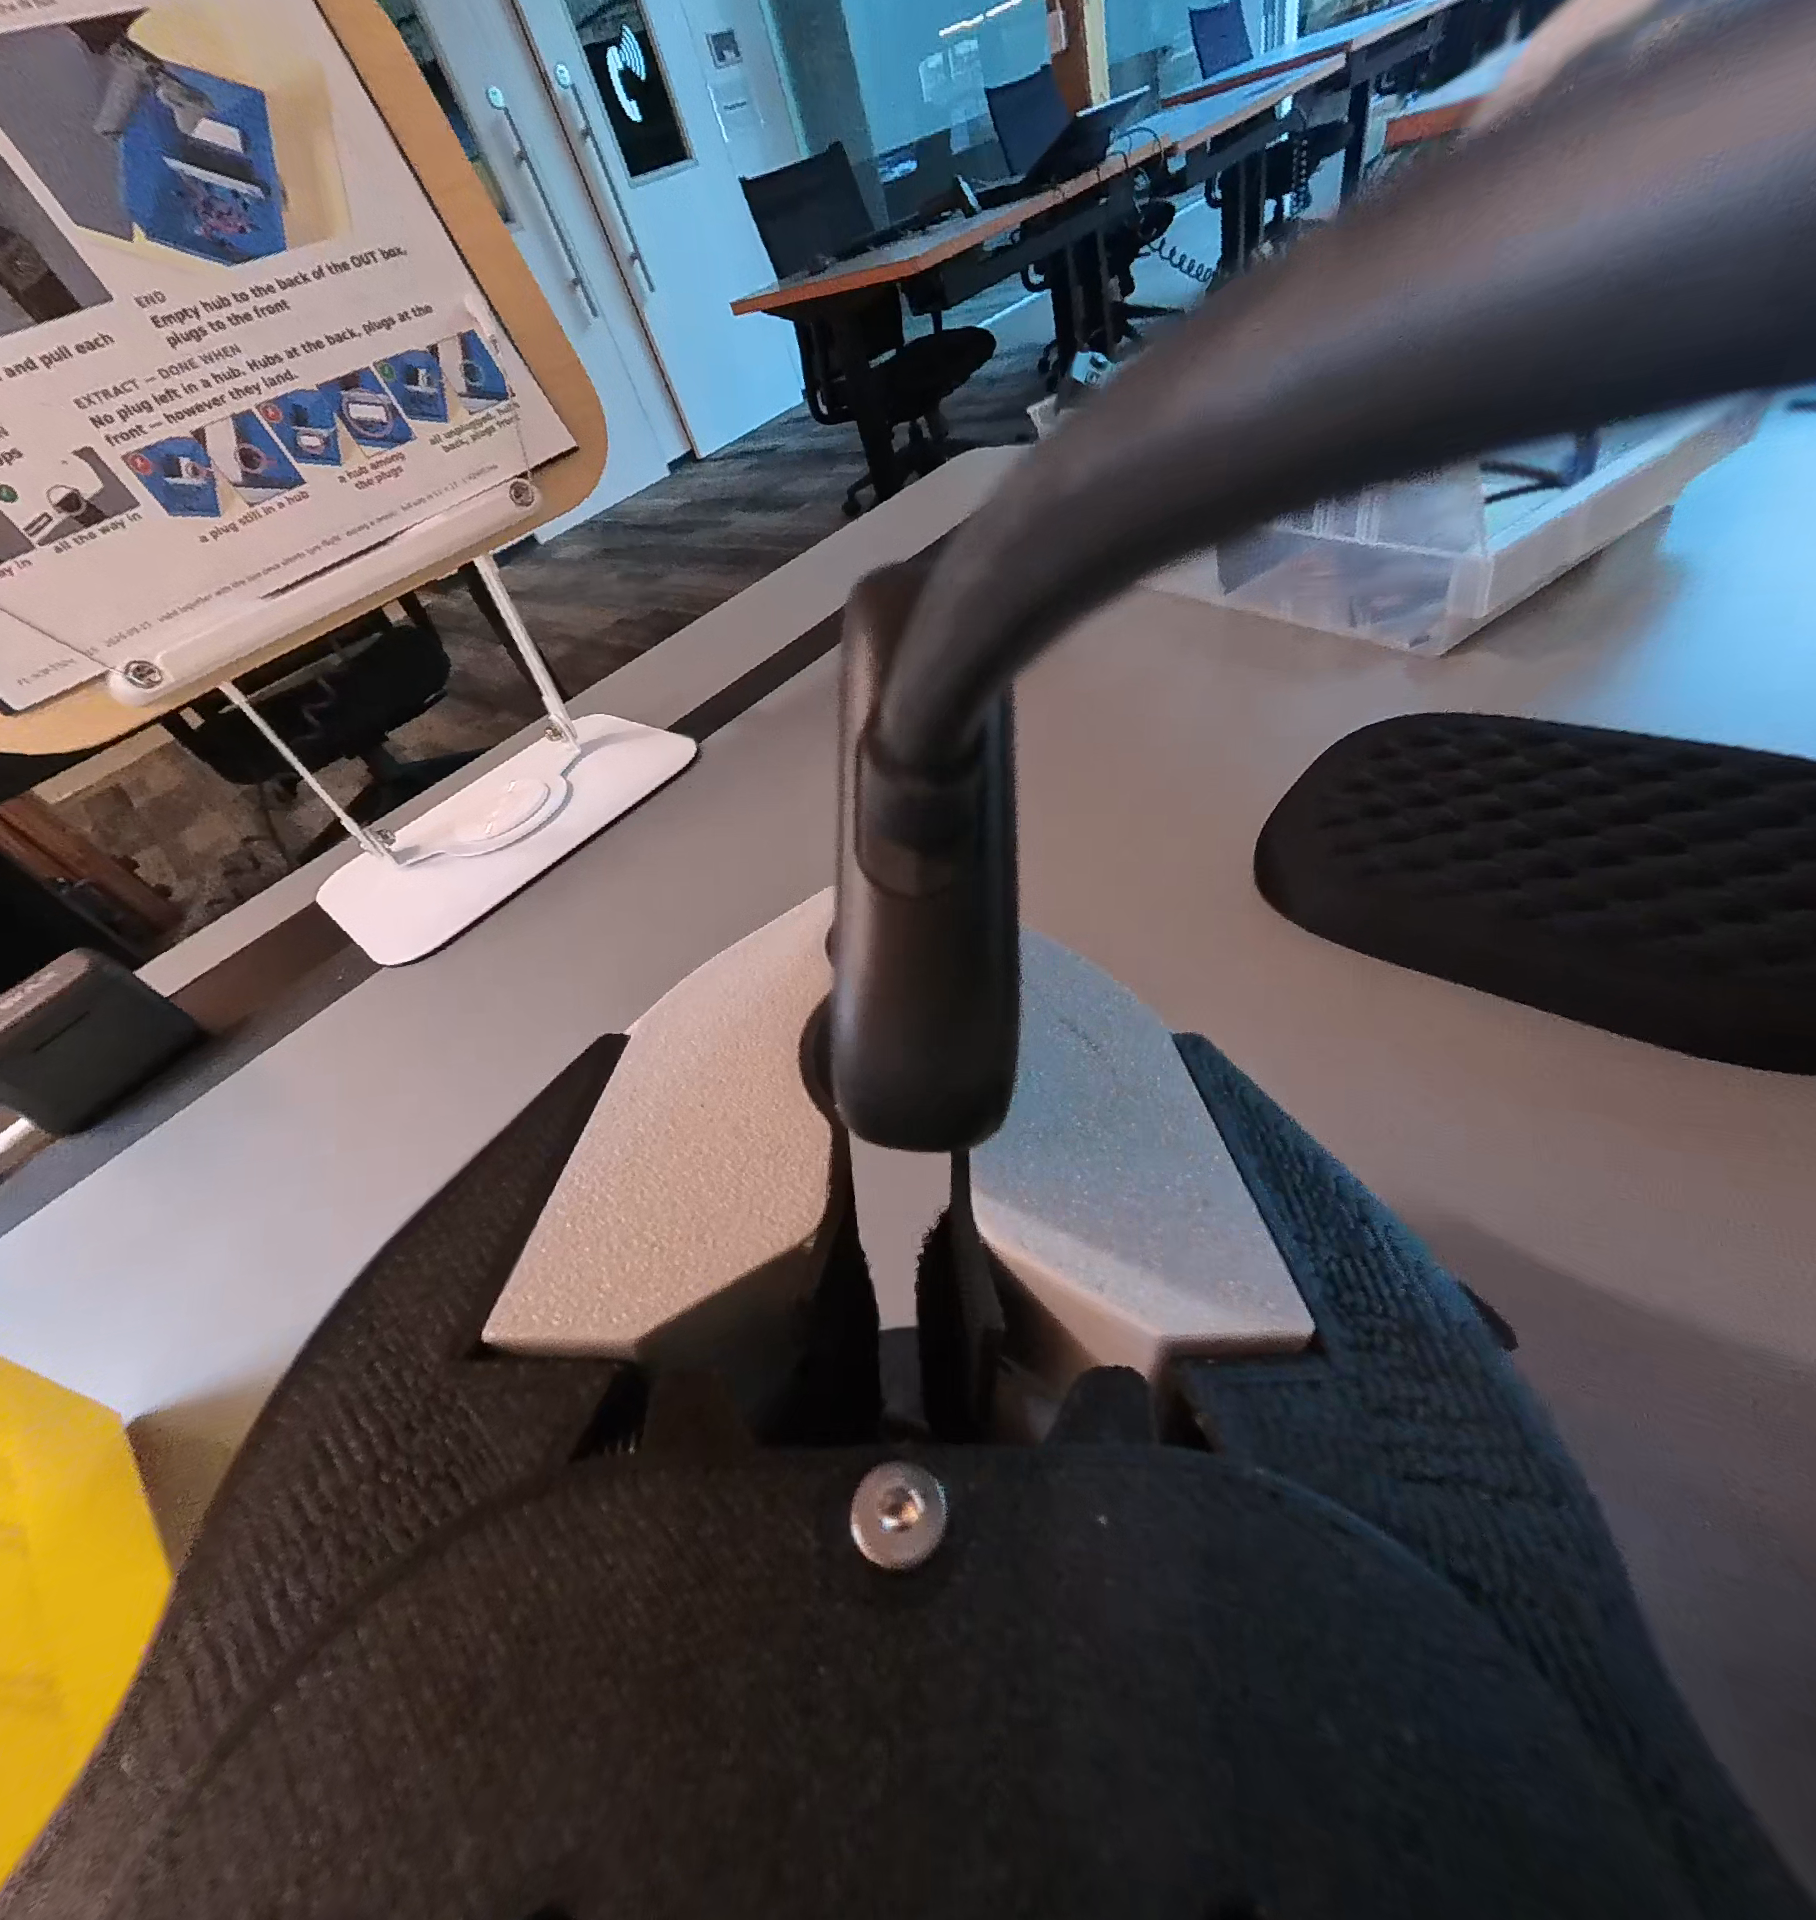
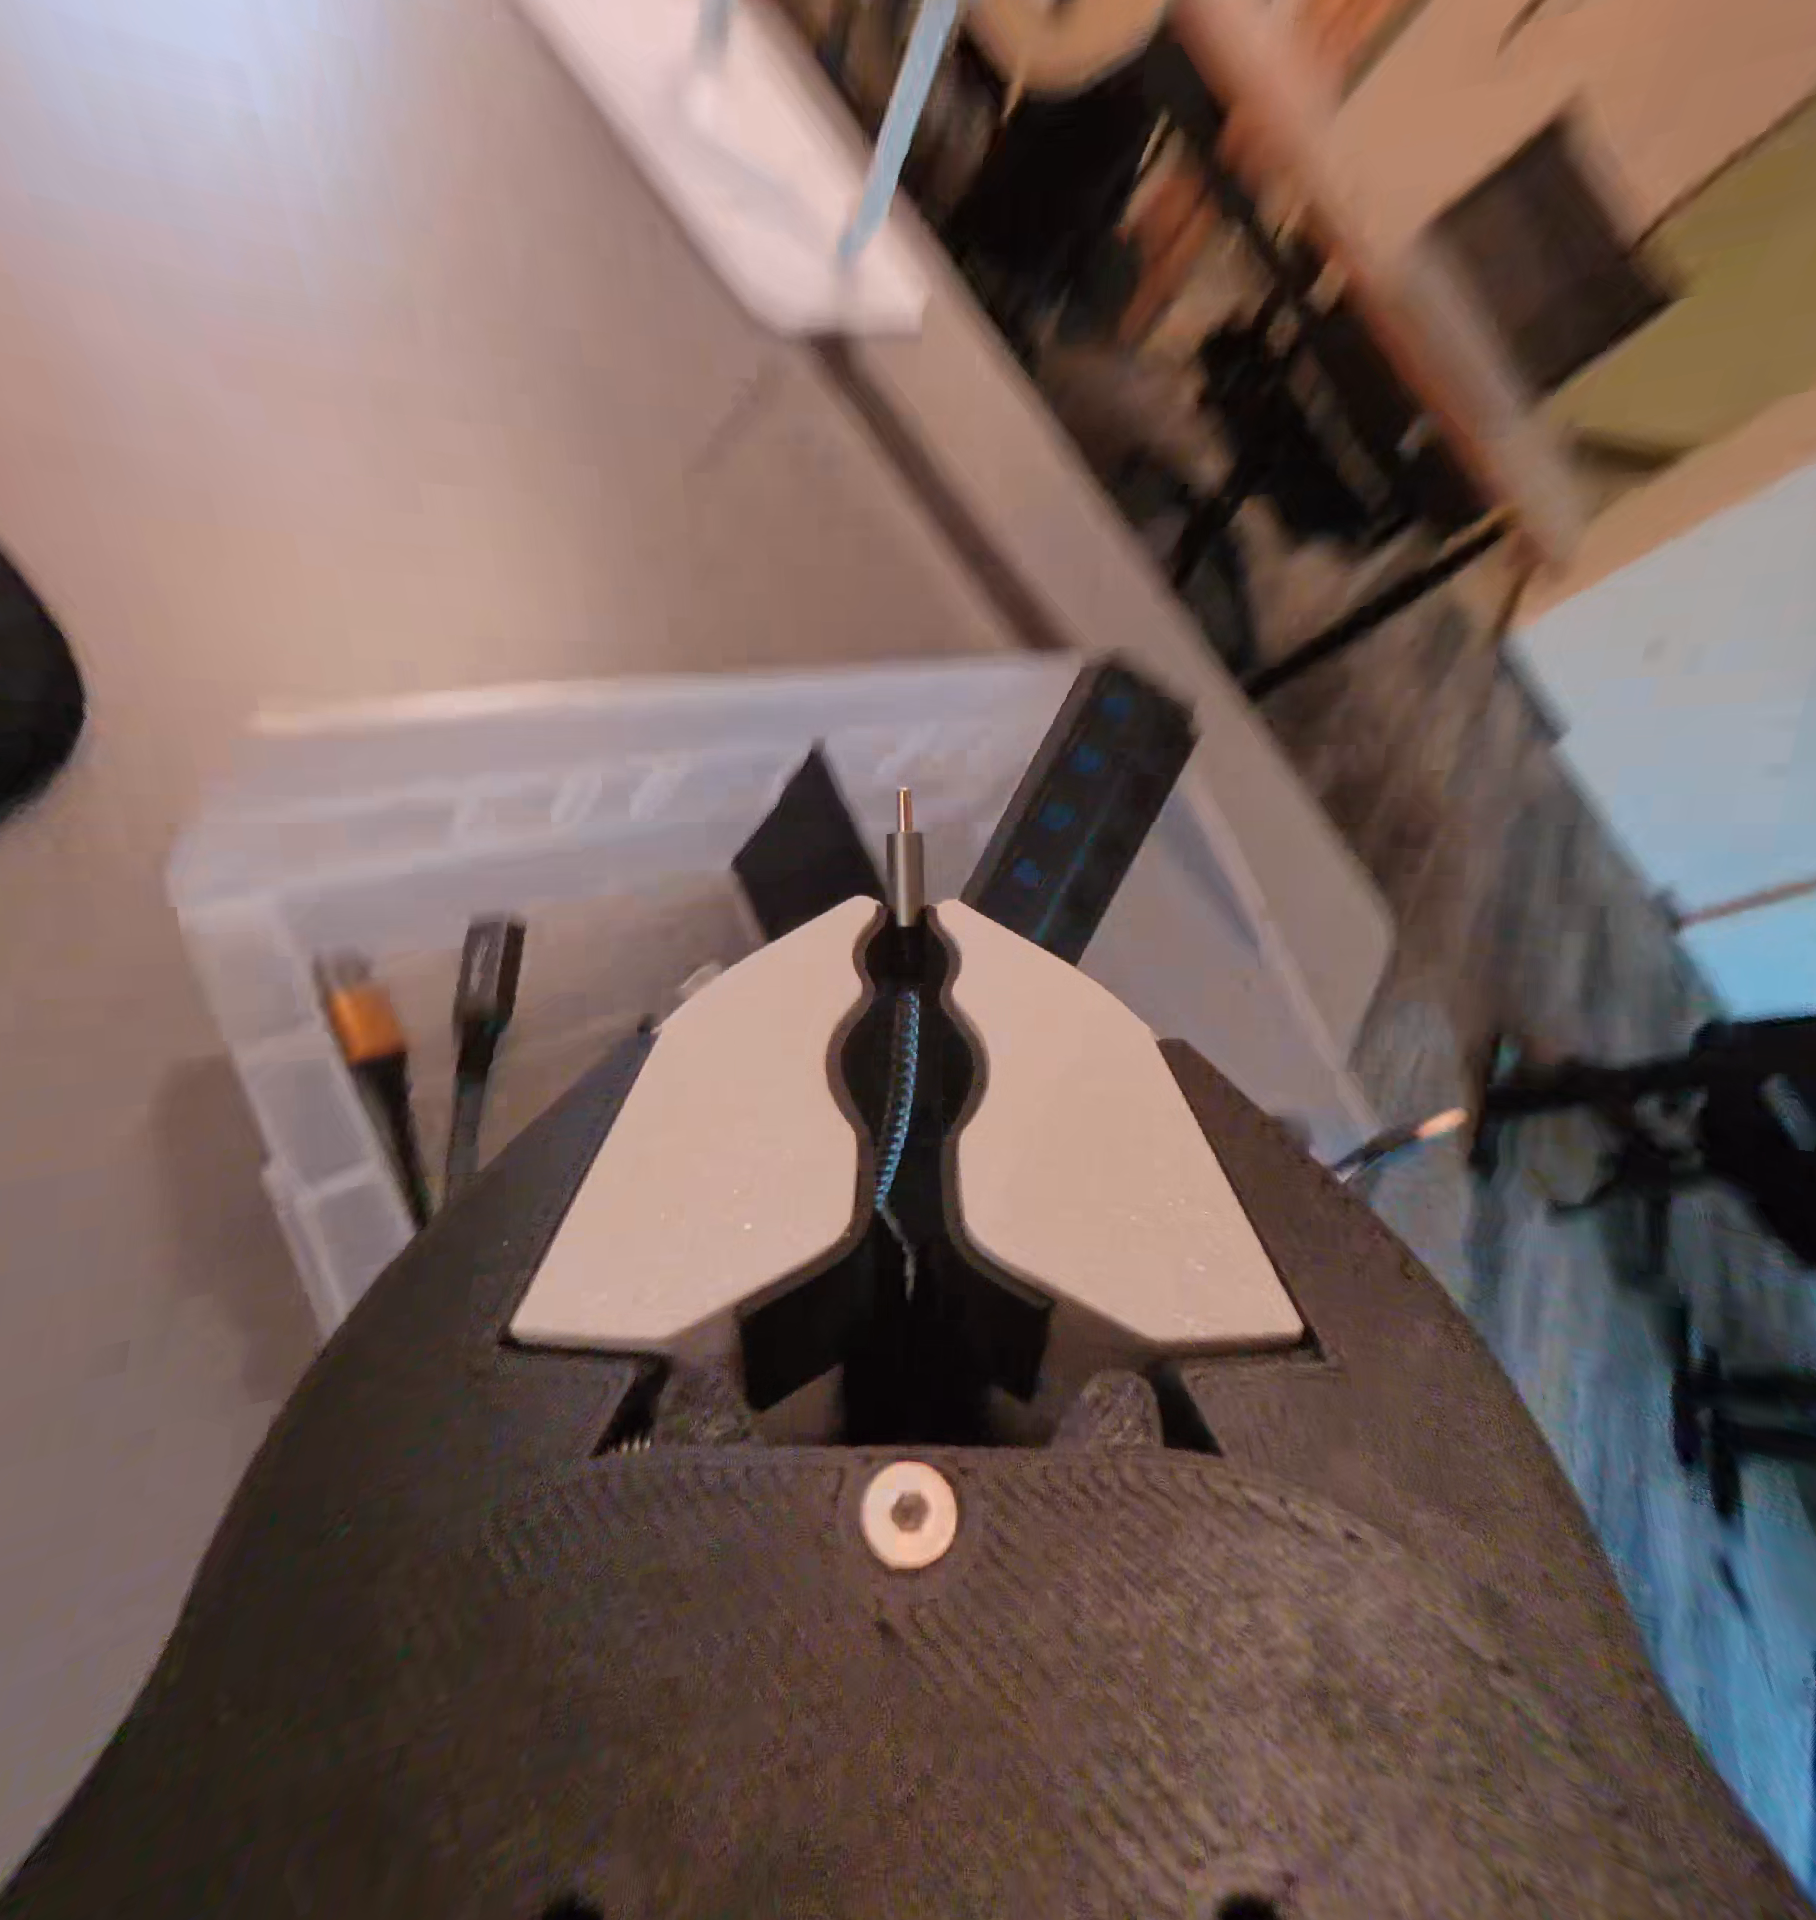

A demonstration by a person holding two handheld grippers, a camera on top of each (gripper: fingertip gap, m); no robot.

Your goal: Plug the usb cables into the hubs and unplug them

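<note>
In the left wrist view my left gripper [image 1: 925,956] is shut on a black oblong hub [image 1: 925,883] that stands upright between the grey fingers [image 1: 696,1164]. Its thick black cable [image 1: 1299,343] arches up to the right. In the right wrist view my right gripper [image 2: 904,914] is shut on a braided usb cable [image 2: 899,1081]. The cable's slim metal plug [image 2: 902,852] points forward past the fingertips. Beyond it a clear plastic box [image 2: 291,831] holds a black hub with blue ports [image 2: 1080,810], a second black hub [image 2: 800,842], an orange plug [image 2: 364,1023] and a black plug [image 2: 488,966].
An instruction board [image 1: 260,312] on a white stand [image 1: 509,831] is at the back left of the grey table [image 1: 1299,1299]. A black dimpled oval pad [image 1: 1569,894] lies to the right, a clear box [image 1: 1403,561] behind it. A yellow box [image 1: 31,1558] and a small black device [image 1: 62,1039] are at the left.
</note>
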